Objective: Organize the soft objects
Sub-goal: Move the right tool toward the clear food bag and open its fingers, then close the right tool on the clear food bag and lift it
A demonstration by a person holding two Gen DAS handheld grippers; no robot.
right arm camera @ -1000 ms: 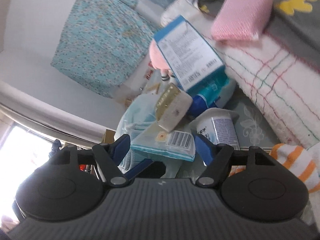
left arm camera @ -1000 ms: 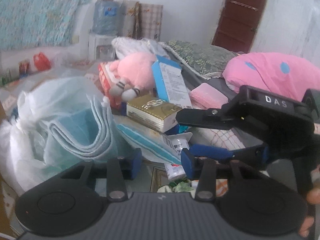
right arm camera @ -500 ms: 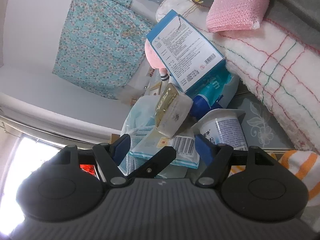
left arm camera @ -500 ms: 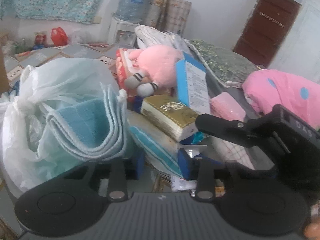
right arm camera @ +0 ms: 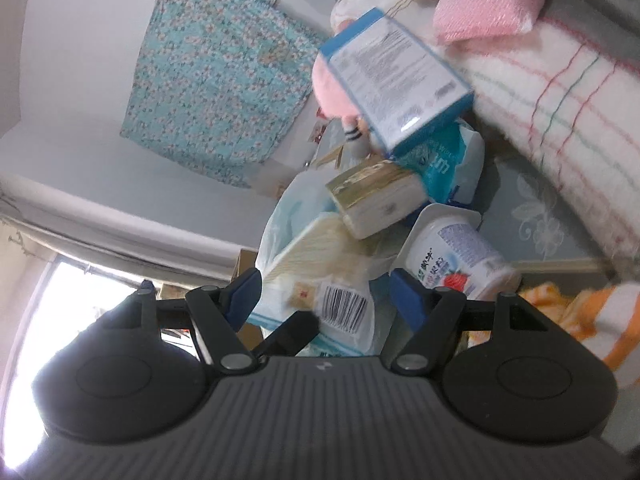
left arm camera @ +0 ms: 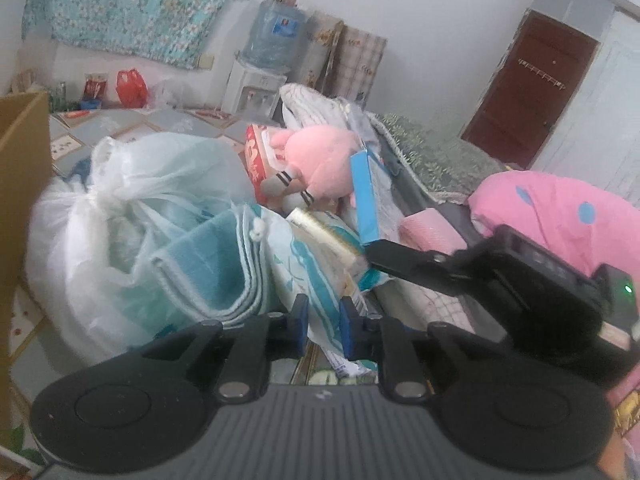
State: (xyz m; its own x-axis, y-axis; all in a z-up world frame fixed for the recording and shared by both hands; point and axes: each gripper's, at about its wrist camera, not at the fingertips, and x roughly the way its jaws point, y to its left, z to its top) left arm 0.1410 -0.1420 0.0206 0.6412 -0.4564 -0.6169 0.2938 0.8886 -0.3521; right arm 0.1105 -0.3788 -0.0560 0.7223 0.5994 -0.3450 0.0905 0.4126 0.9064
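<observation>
Jaws: left gripper point(left arm camera: 323, 326) pinching white, teal-striped plastic-wrapped packet point(left arm camera: 308, 280) | right gripper point(right arm camera: 324, 300) parted, unloaded, straddling that packet's barcode end | white tied plastic bag point(left arm camera: 120, 216) alongside

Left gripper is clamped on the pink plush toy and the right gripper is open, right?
The left gripper, jaws just closed, pinches the teal-striped packet, not the pink plush toy, per the left wrist view; the right gripper is open.
</observation>
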